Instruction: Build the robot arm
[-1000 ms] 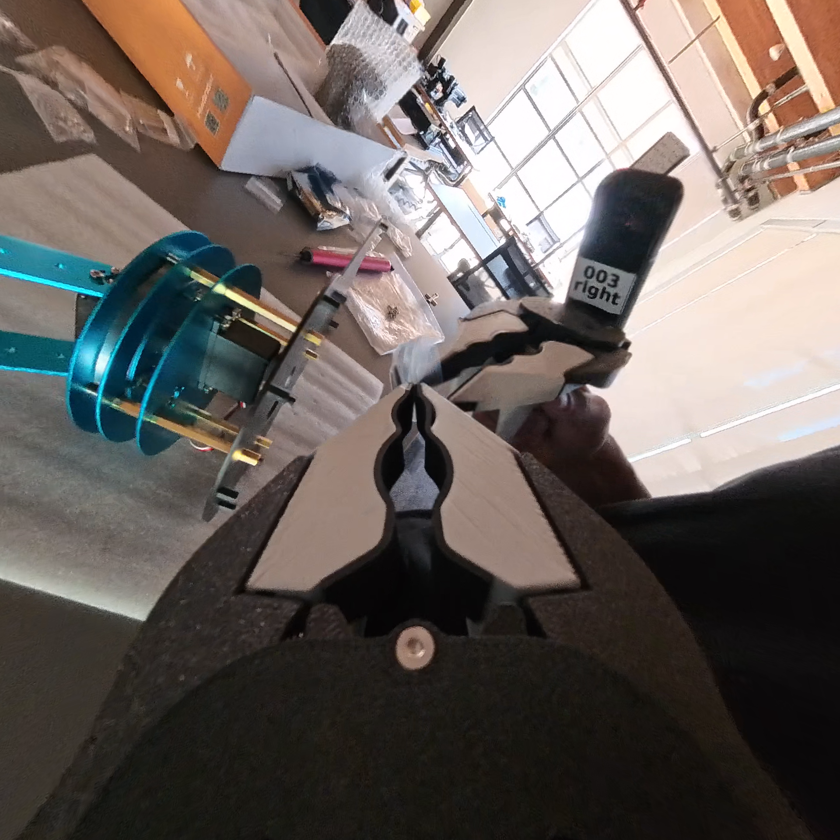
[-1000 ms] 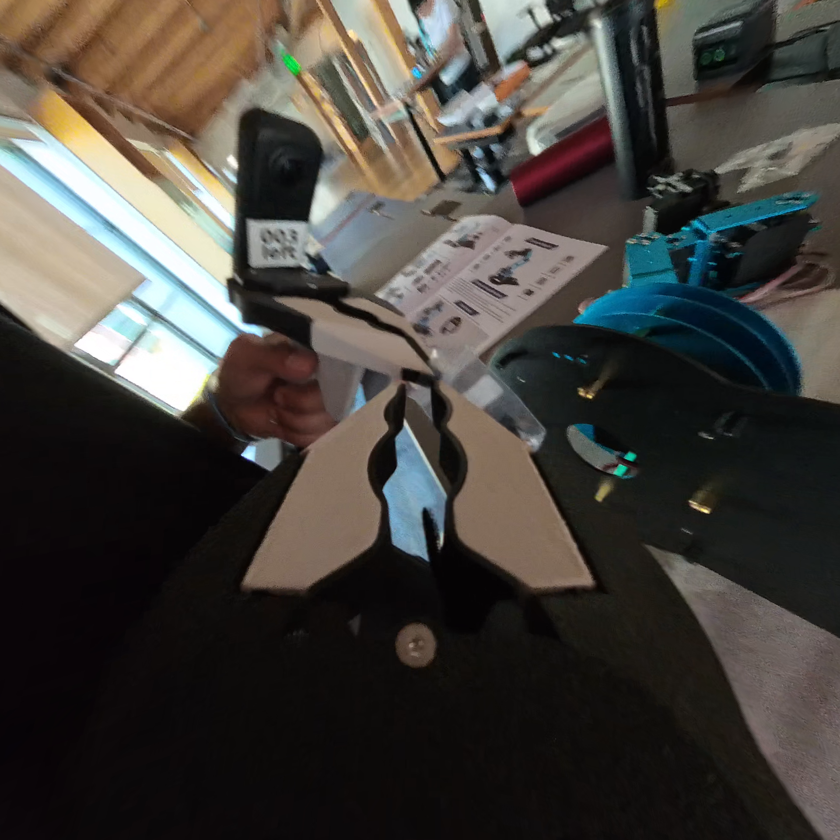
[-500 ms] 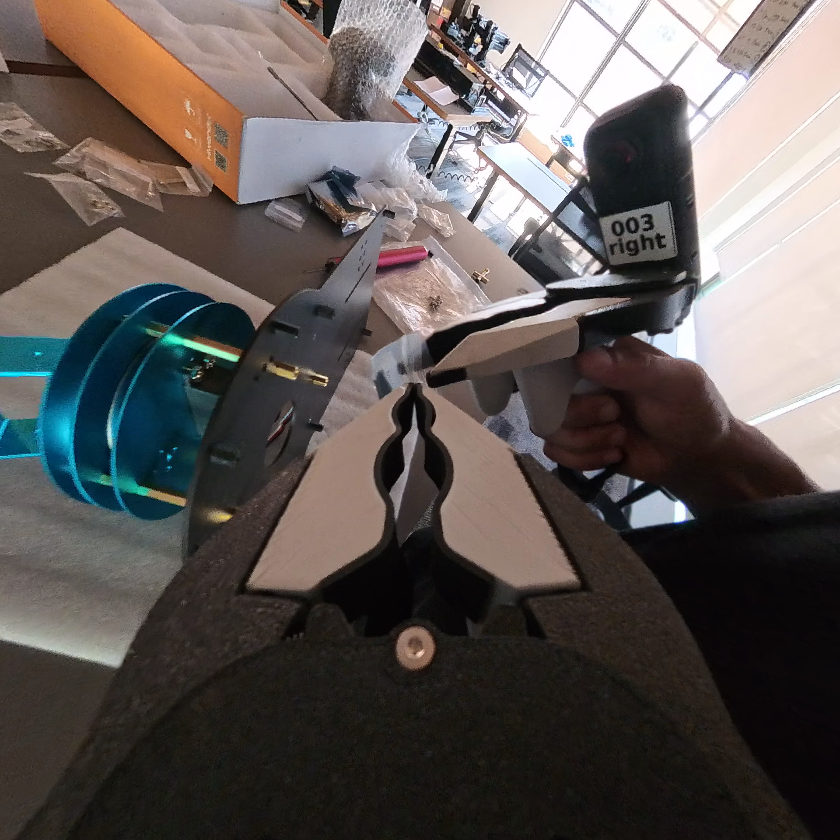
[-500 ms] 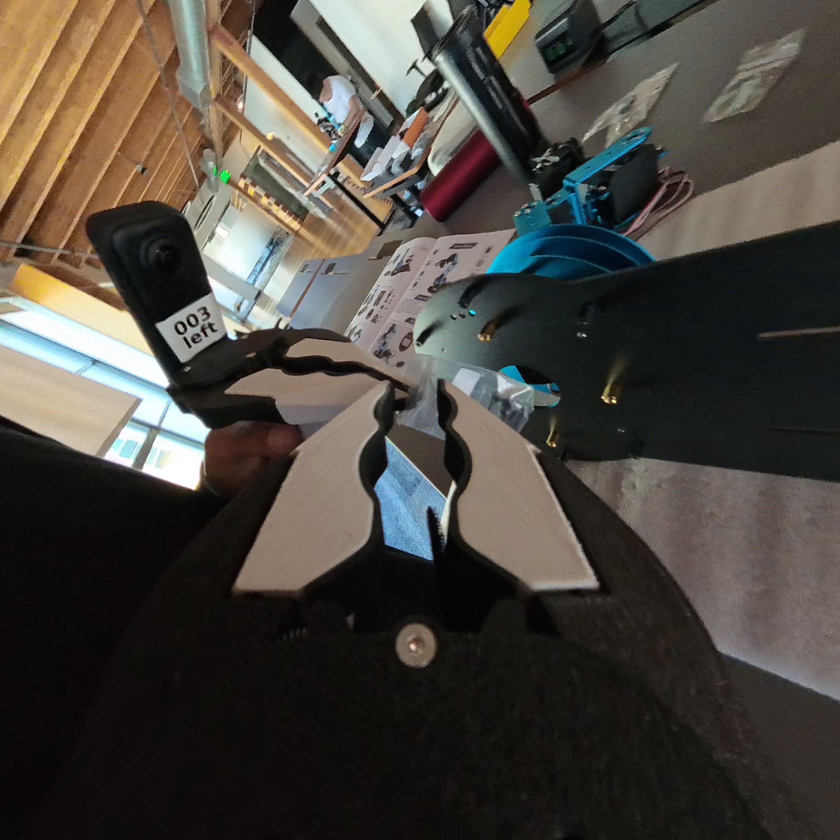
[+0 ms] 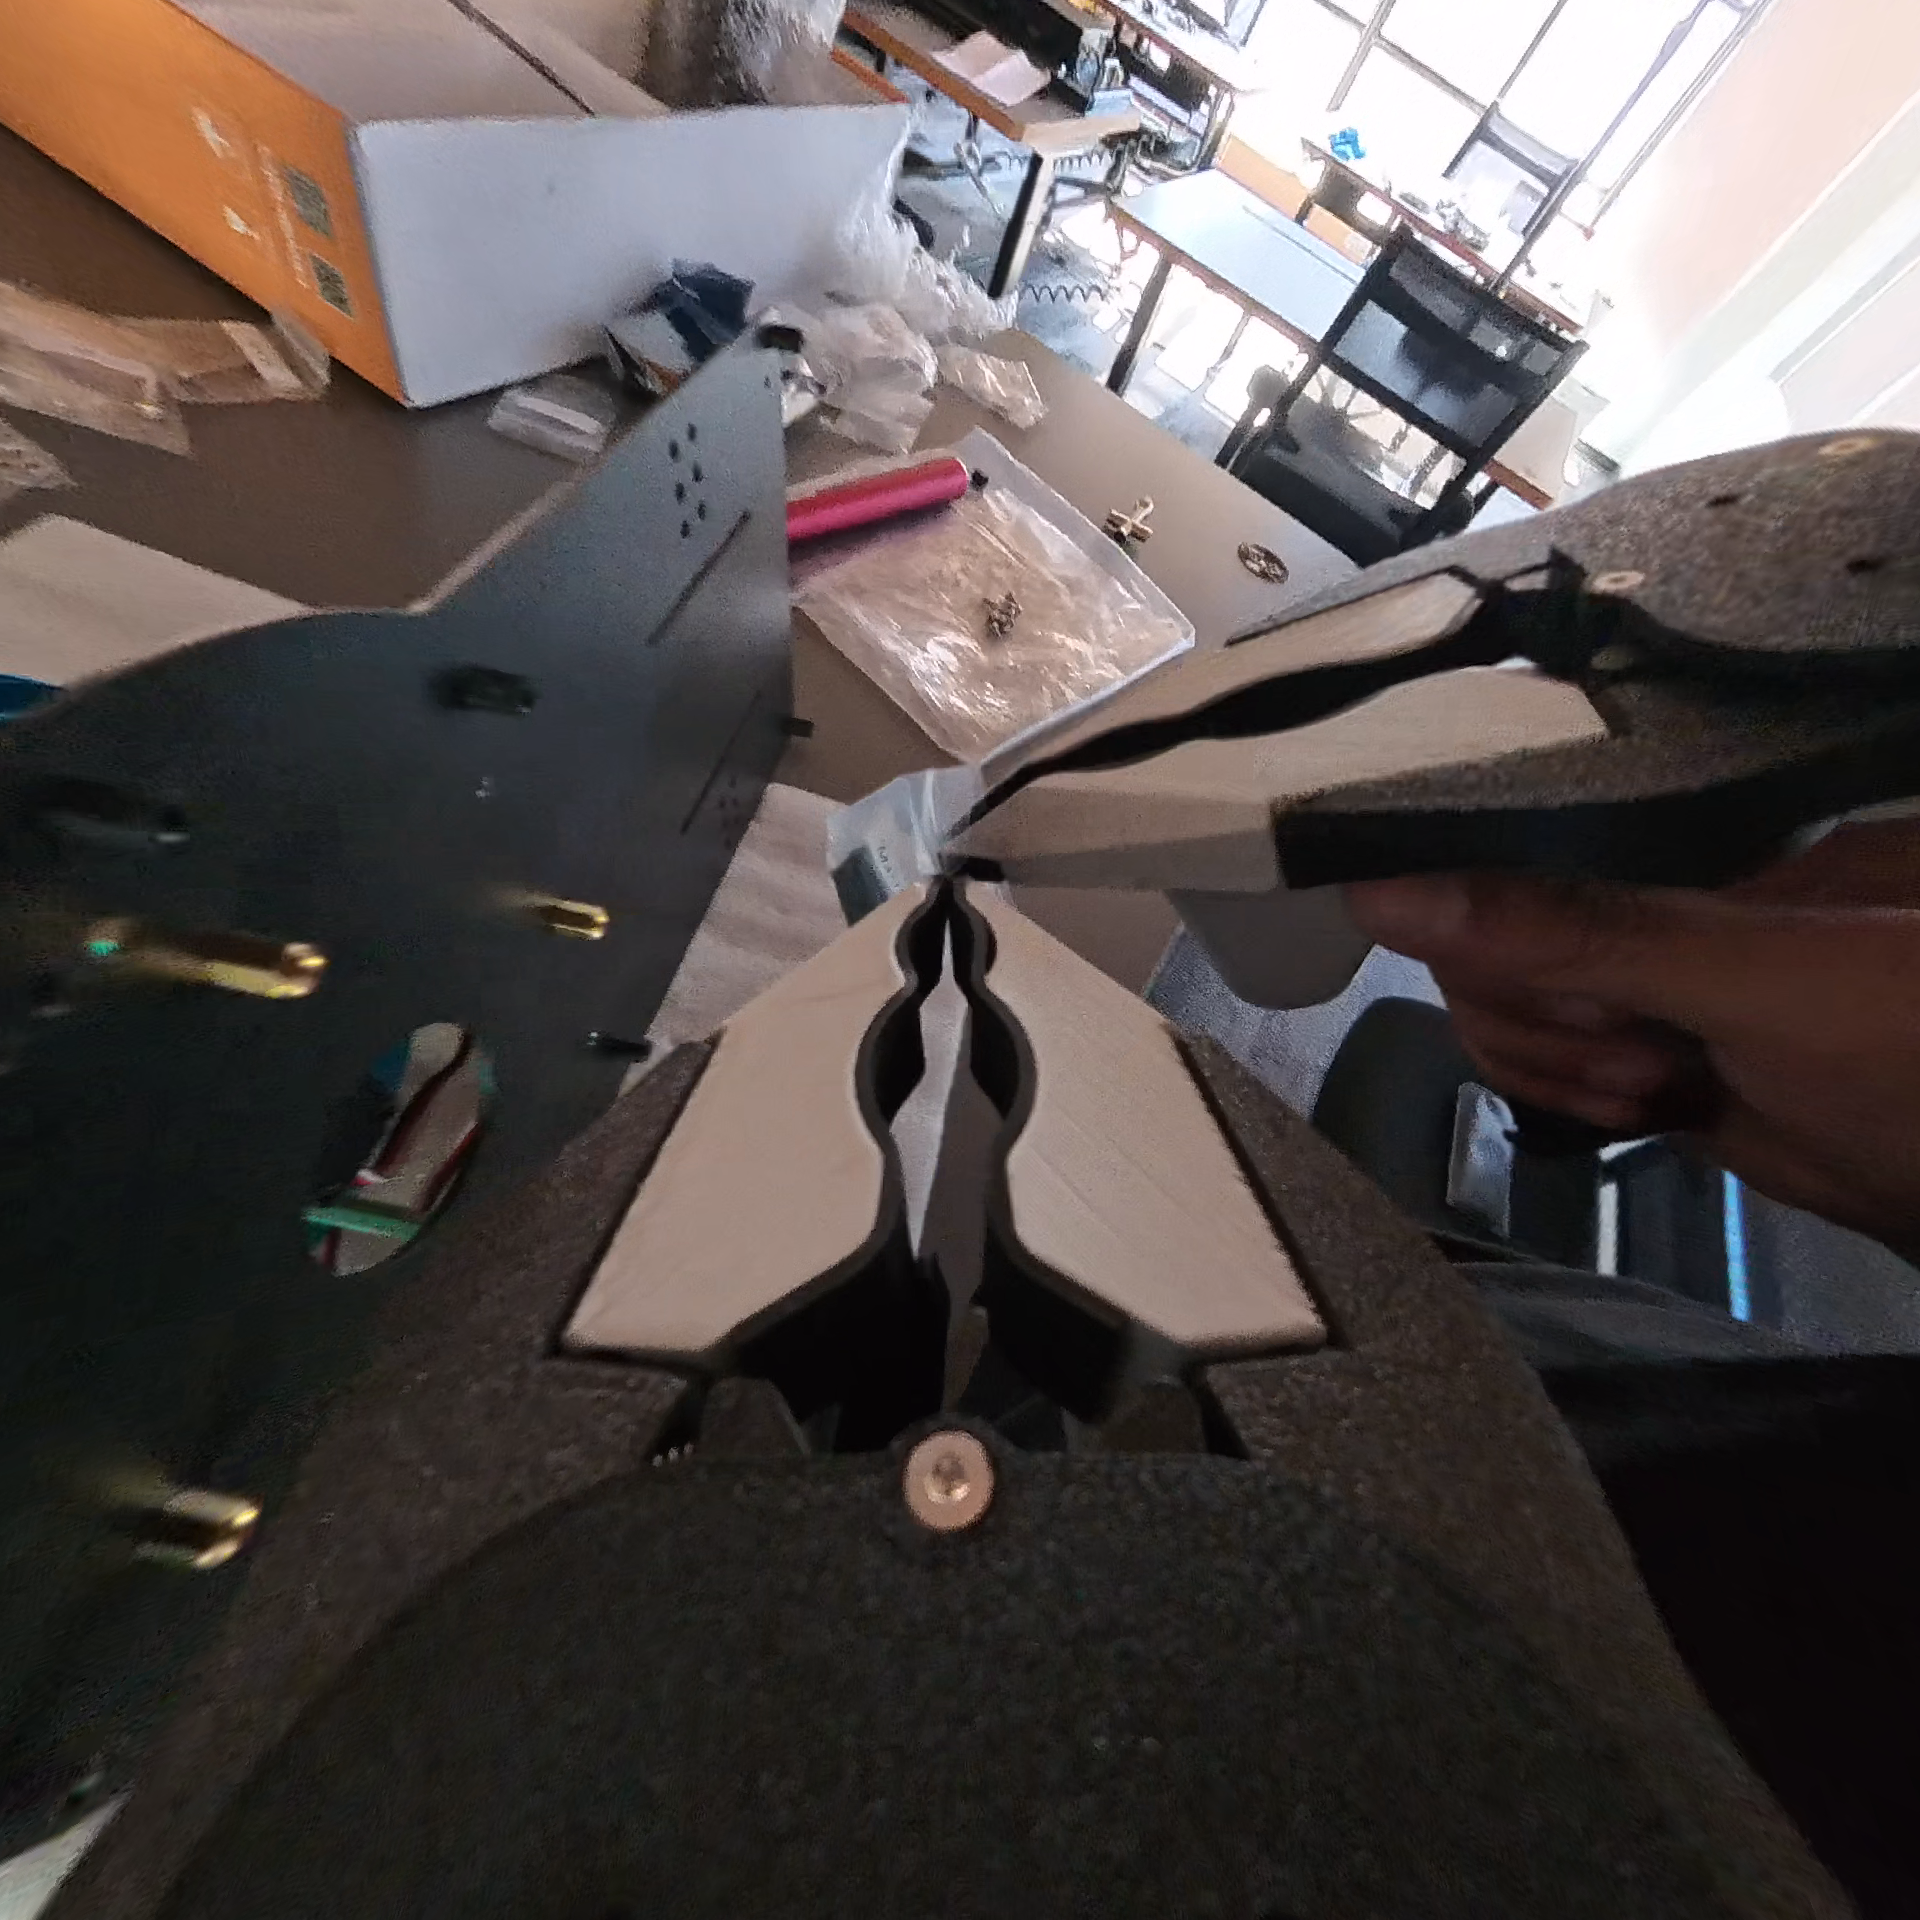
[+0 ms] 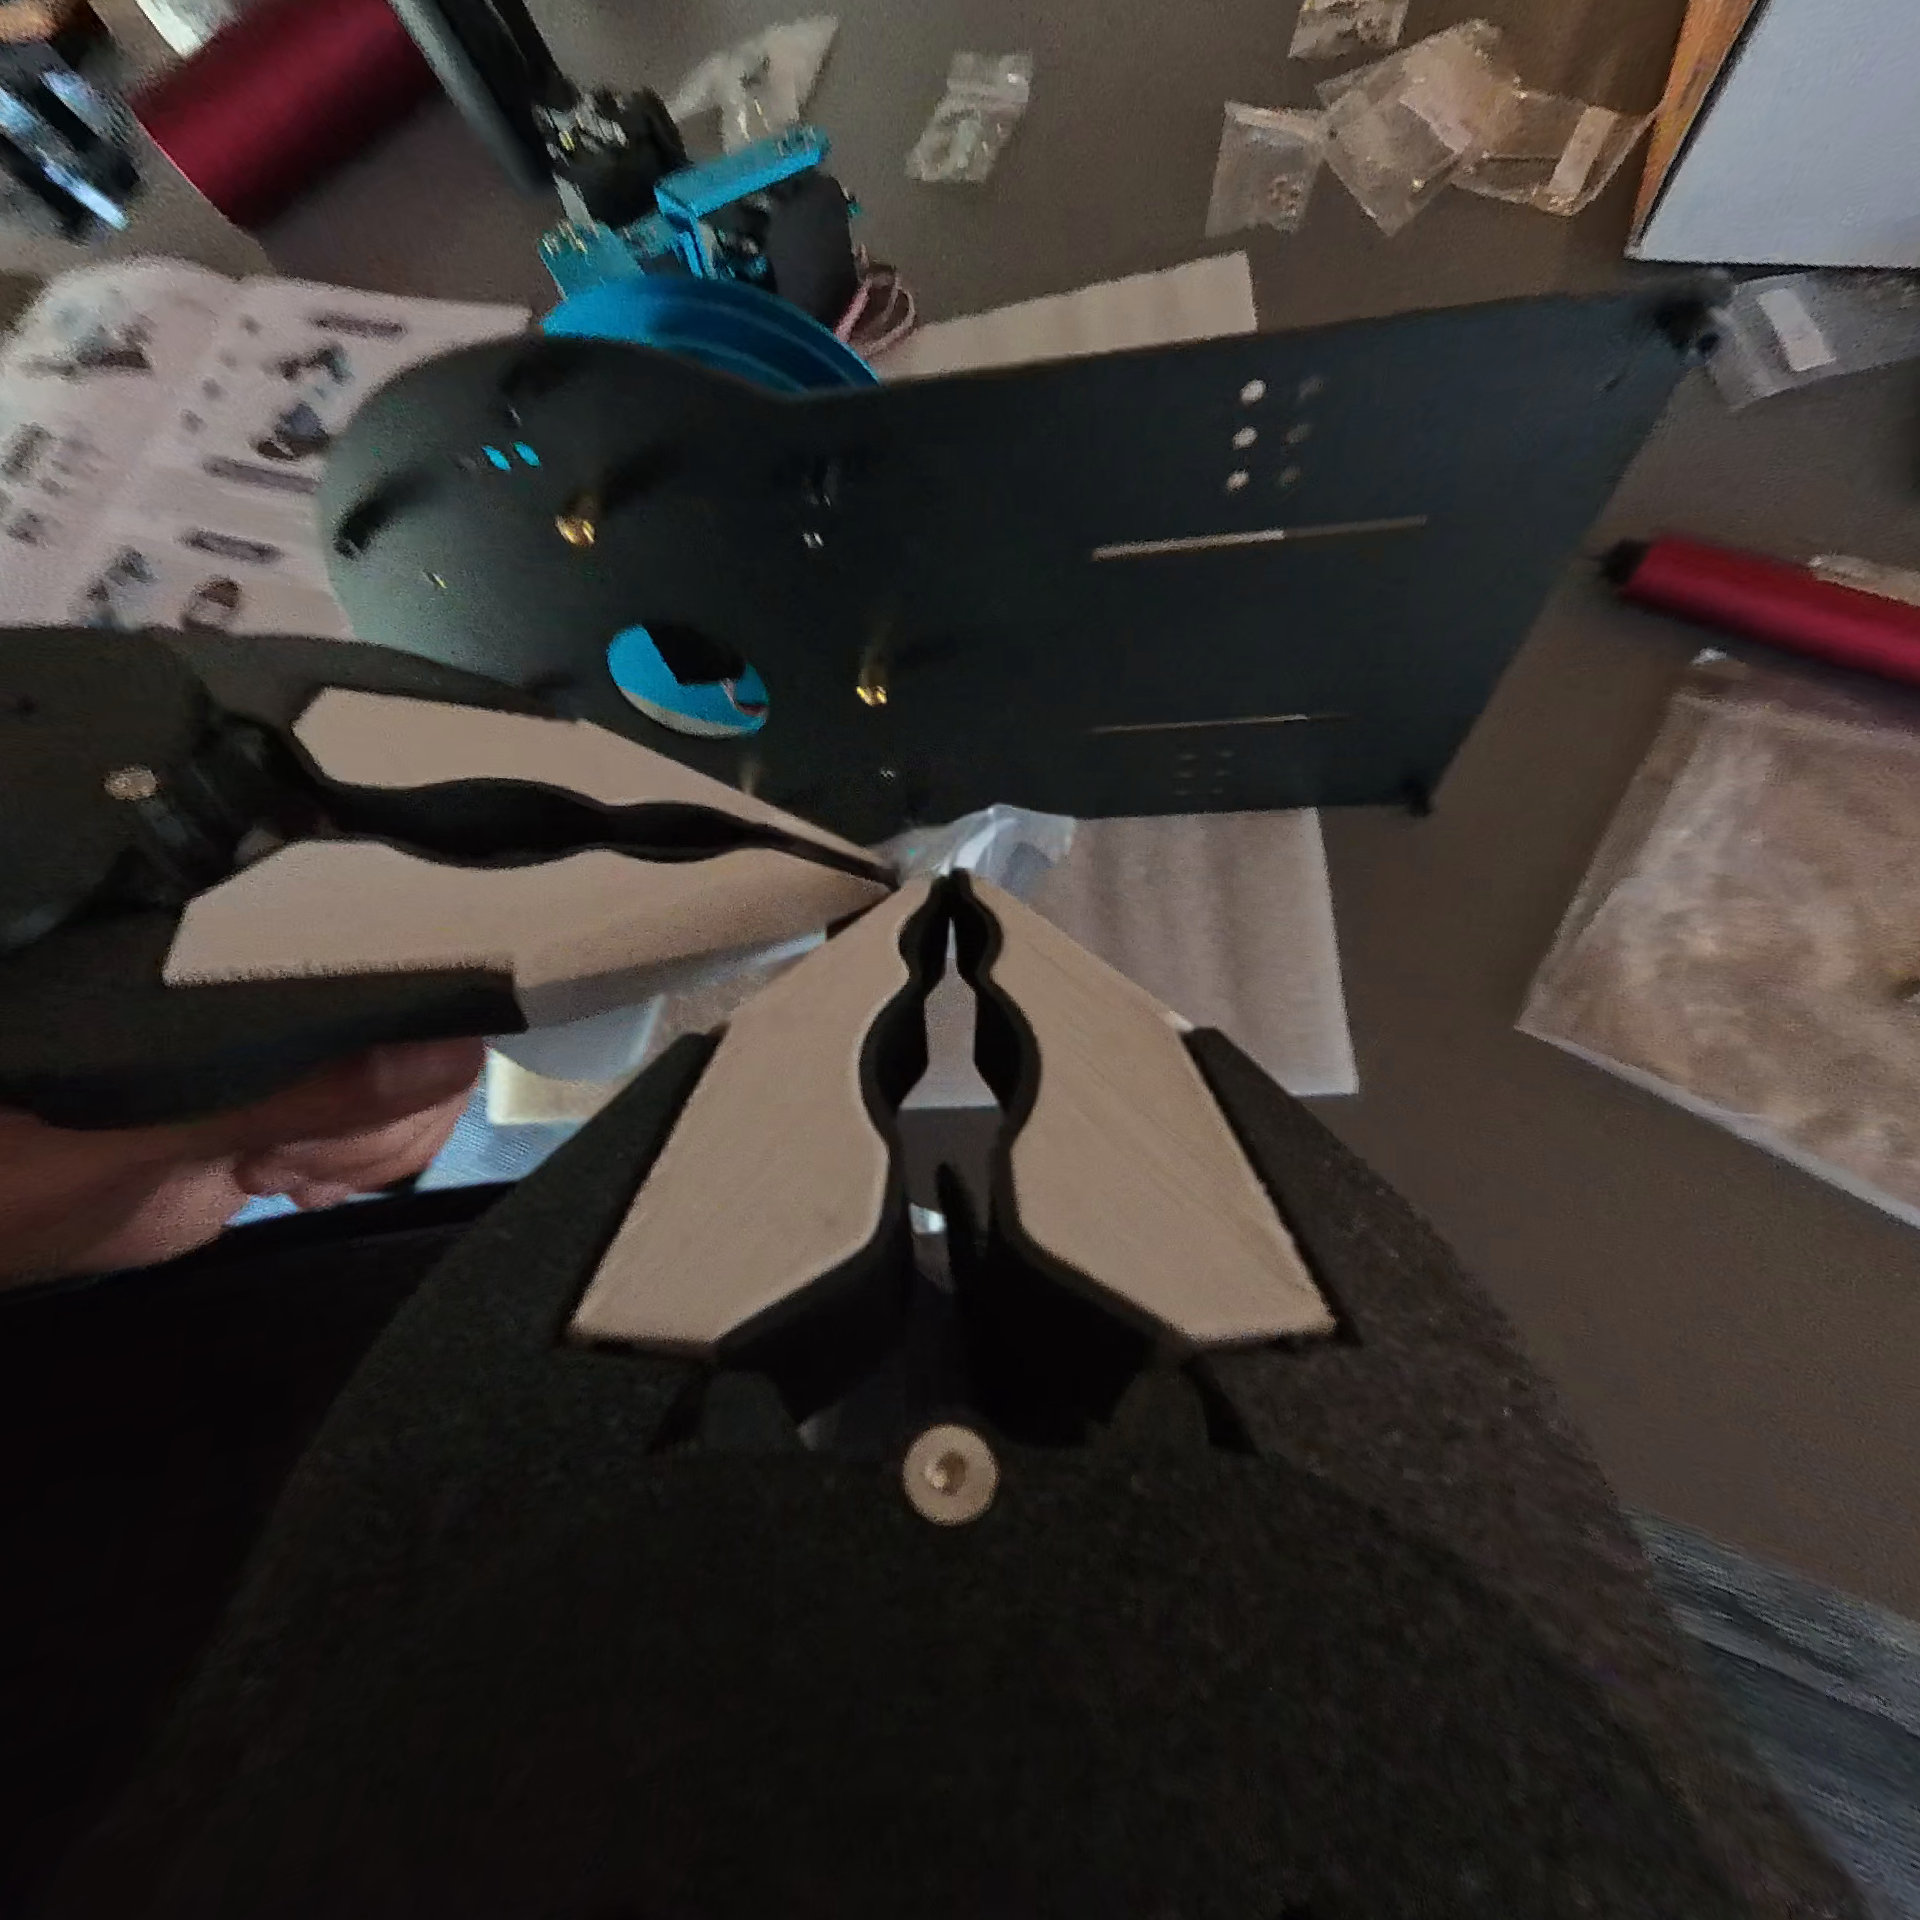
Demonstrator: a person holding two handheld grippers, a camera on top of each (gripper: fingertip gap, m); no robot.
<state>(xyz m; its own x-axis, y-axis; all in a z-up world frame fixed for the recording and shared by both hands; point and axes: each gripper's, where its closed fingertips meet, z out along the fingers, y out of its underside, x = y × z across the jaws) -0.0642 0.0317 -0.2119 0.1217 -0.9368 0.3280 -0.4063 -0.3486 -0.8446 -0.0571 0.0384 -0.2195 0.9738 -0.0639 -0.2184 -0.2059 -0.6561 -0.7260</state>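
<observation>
Left wrist view: dark brown tabletop (image 5: 312, 499) fills the 9 to 11 o'clock area. Tall windows (image 5: 1455, 73) at 1 o'clock, strong daylight, partly blown out. Long work tables (image 5: 1236, 239) and a black shelving cart (image 5: 1434, 364) stand below them. Pale wall (image 5: 1787, 208) at 2 o'clock. Grey carpet (image 5: 1226, 977) near centre right.

Black plate (image 6: 1039, 582), blue discs (image 6: 717, 322)

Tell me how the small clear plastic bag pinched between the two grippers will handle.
The small clear bag is probably floppy: it crumples between both hand-held gripper tips, left and right. Its glossy film looks slippery. Likely light, though the dark contents are unclear.
</observation>
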